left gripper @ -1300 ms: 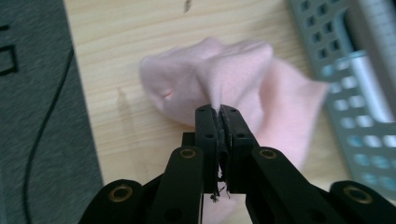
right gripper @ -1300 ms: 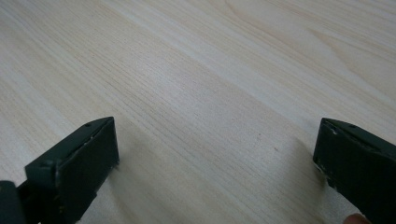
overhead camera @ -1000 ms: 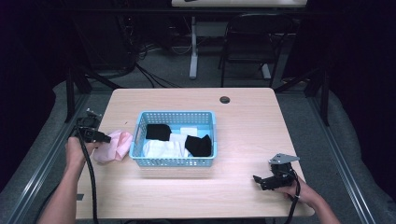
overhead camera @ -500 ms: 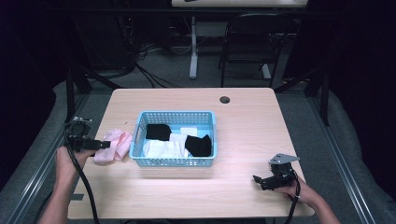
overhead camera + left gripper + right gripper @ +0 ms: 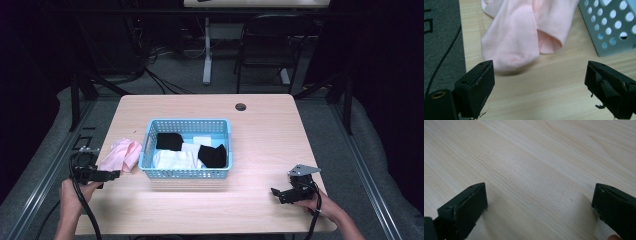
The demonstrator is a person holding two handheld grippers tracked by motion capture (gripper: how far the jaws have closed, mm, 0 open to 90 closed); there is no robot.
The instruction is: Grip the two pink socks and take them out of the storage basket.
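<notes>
Sock-unloading step, release just done: left gripper, jaws just opened and empty, sits beside the soft pink fabric socks near the tabletop's left edge; next it reaches into the blue perforated plastic basket; right gripper gapes idle.

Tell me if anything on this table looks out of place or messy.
One thing stands out: a pink sock lies crumpled on the bare table, touching the left outside wall of the blue basket, while the black and white clothes sit inside it. The left gripper, jaws just opened, sits empty just short of the sock.
</notes>
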